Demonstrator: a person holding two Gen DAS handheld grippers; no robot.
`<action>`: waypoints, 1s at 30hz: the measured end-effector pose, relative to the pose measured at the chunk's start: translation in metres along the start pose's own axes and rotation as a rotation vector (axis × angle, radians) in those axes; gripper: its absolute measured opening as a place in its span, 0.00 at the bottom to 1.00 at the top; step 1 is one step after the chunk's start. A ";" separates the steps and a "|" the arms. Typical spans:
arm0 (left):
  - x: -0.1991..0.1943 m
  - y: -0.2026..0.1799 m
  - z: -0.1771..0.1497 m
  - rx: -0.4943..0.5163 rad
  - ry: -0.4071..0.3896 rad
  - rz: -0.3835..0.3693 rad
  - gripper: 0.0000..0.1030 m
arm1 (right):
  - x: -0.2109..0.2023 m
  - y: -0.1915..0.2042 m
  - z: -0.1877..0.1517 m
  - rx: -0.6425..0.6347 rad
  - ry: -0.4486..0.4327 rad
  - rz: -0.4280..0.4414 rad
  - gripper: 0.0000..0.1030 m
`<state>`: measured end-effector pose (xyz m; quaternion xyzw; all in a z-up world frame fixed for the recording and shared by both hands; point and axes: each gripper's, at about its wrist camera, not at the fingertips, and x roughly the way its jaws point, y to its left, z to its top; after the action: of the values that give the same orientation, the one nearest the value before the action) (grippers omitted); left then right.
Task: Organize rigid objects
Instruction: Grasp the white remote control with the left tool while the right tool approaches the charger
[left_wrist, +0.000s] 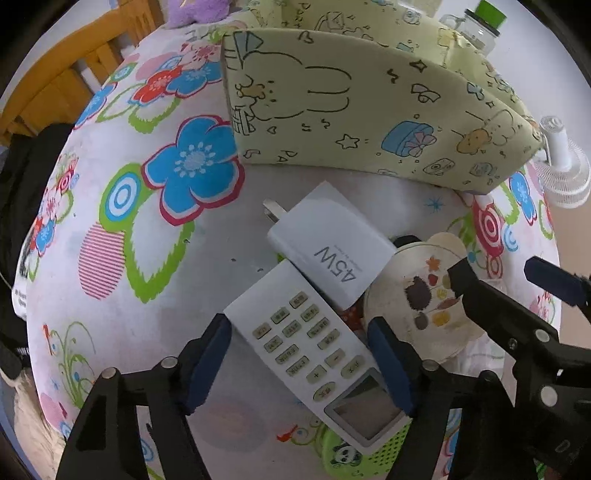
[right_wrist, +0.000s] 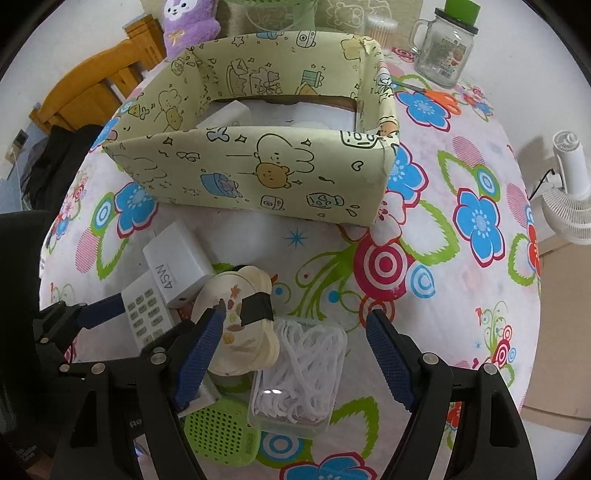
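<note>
A white remote control (left_wrist: 314, 354) lies slantwise between the fingers of my left gripper (left_wrist: 299, 332). The pads sit close to its corners without pressing, so this gripper is open. On the remote's far end rests a white 45W charger (left_wrist: 332, 247), and beside it a cream round disc (left_wrist: 417, 295) with a leaf picture. My right gripper (right_wrist: 295, 350) is open astride a clear box of white floss picks (right_wrist: 299, 373), its left finger (right_wrist: 201, 354) over the disc (right_wrist: 240, 332). The yellow-green cartoon-print box (right_wrist: 258, 170) stands behind with white items inside.
A green perforated case (right_wrist: 218, 432) lies under the remote's near end. A glass mug jar (right_wrist: 443, 48), orange scissors (right_wrist: 439, 98) and a purple plush (right_wrist: 188, 26) are at the back. A white fan (right_wrist: 572, 192) is off the right edge, a wooden chair (right_wrist: 92, 85) at left.
</note>
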<state>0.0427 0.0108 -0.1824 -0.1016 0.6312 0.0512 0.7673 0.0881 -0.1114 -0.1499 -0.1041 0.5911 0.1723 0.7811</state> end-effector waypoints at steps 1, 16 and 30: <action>-0.001 0.000 -0.002 0.010 -0.001 0.000 0.70 | 0.001 0.002 0.000 -0.006 0.004 0.001 0.80; -0.007 0.019 -0.015 0.141 0.010 -0.004 0.49 | 0.013 0.034 -0.001 -0.035 0.028 0.027 0.80; 0.004 0.007 -0.018 0.146 0.010 0.022 0.48 | 0.023 0.056 0.008 -0.026 0.041 0.005 0.80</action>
<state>0.0245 0.0131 -0.1905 -0.0388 0.6383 0.0129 0.7687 0.0790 -0.0540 -0.1676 -0.1164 0.6048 0.1797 0.7671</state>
